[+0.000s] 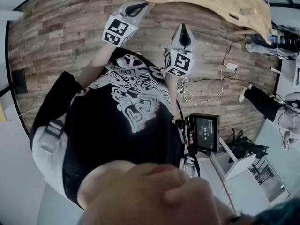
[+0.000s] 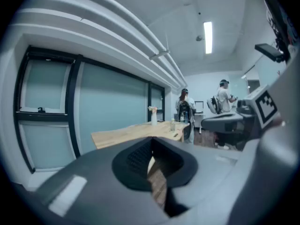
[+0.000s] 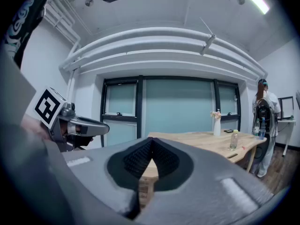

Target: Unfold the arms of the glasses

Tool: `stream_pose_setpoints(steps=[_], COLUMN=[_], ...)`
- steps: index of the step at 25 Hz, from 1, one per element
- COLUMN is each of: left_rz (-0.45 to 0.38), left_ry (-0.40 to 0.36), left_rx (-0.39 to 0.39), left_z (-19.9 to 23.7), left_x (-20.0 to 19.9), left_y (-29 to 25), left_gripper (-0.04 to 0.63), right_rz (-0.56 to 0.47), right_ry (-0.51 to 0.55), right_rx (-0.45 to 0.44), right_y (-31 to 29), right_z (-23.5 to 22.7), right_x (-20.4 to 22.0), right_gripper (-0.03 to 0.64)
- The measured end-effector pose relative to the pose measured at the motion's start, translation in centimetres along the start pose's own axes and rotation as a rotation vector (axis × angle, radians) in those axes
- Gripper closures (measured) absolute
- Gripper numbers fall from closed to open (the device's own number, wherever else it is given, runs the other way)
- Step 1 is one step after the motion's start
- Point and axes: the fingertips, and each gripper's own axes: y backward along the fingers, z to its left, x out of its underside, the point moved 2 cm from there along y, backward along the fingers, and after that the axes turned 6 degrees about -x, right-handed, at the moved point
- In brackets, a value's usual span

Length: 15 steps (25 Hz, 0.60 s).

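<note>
The left hand-held gripper (image 1: 139, 7) and the right hand-held gripper (image 1: 183, 31) are raised before the person's chest, each with its jaws pressed together on nothing. The desk (image 1: 211, 1) lies farther off. No glasses show in any view (perhaps they wait on that desk). They are likely light and fragile: steady the front frame and ease each arm out near its hinge.

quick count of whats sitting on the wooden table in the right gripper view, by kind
On the wooden table:
vase with flowers: 1
clear bottle: 1
flat dark item beside the vase, too small to identify: 1
Total: 3
</note>
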Motion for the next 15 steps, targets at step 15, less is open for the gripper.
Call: stream_pose_setpoints(steps=[15], left_rz=[-0.012], left_ry=[0.109], left_rx=[-0.023], left_z=[0.7], left_x=[0.0], left_y=[0.8], left_gripper=[0.606], right_rz=[0.015], right_ry=[-0.023], right_rx=[-0.060], right_y=[0.1], right_z=[1.0], right_x=[0.5], right_gripper=[0.618])
